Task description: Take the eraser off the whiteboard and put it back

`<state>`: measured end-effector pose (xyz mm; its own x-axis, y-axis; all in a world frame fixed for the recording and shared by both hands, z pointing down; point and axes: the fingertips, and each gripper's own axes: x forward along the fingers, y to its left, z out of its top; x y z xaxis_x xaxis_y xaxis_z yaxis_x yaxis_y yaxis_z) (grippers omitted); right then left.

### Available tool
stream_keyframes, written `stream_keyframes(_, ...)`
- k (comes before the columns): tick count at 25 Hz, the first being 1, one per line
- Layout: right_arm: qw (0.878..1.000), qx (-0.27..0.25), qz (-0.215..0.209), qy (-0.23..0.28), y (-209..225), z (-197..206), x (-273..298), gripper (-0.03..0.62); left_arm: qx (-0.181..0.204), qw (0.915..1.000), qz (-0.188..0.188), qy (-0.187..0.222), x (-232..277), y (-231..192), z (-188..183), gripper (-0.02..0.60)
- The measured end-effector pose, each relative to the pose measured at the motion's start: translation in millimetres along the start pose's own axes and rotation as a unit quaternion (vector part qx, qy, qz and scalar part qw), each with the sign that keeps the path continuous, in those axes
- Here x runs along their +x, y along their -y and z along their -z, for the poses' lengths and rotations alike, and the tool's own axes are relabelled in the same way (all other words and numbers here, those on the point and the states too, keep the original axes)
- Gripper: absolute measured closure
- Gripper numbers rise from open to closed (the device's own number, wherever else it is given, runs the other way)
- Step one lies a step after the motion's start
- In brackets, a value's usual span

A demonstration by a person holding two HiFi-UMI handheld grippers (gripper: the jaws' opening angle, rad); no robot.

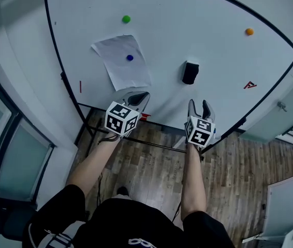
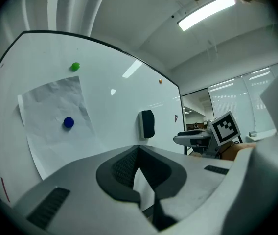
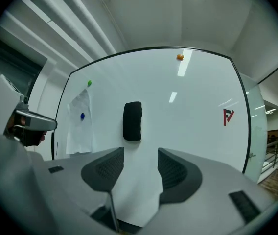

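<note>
Eraser (image 1: pixel 190 72): black block, stuck upright on the whiteboard (image 1: pixel 203 14), right of the paper sheet (image 1: pixel 116 66). Untouched. Task looks to be at its first step, the reach and take

Right gripper (image 1: pixel 200 106): level, facing the board, just below the eraser in the head view. Jaws stand apart, nothing between them. In the right gripper view the eraser (image 3: pixel 132 121) sits above the gap and a touch left of its middle, not yet within the pads

Left gripper (image 1: pixel 137 99): jaws closed tip to tip, empty, near the lower edge of the paper sheet. Seems idle for this step

Doing the step well, as I judge it:
- lift and nudge the right gripper left so the eraser centres in the gap before going in
- take it across the narrow width, one pad on each long side; the opening looks wide enough
- stop short of the board face so the tips do not scrape it
- close firmly, then pull straight away from the board, since it likely clings by magnet and could slip if dragged sideways
- keep the left gripper clear of the sheet and its blue magnet (image 1: pixel 130 58)
</note>
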<state>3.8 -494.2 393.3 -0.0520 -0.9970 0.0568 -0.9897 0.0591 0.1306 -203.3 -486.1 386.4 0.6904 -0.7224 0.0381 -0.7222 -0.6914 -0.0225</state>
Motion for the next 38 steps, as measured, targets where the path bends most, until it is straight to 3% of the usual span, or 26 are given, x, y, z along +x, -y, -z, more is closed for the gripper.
stream_keyframes(11, 0.999, -0.017, -0.035, -0.012, 66, 33, -94, 0.558, -0.01, 0.9998, -0.018, -0.004, -12, 113, 13, 0.561)
stream_keyframes(21, 0.992, 0.008, -0.122, -0.013, 72, 53, -175, 0.569, -0.029, 0.9981, -0.05, -0.022, -44, 193, 47, 0.561)
stream_keyframes(30, 0.988, 0.027, -0.149, -0.018, 71, 72, -229, 0.569, -0.032, 0.9969, -0.07, -0.018, -77, 247, 46, 0.561)
stream_keyframes(38, 0.986, 0.022, -0.162, -0.016, 66, 73, -258, 0.569, -0.031, 0.996, -0.084, -0.011, -101, 253, 37, 0.561)
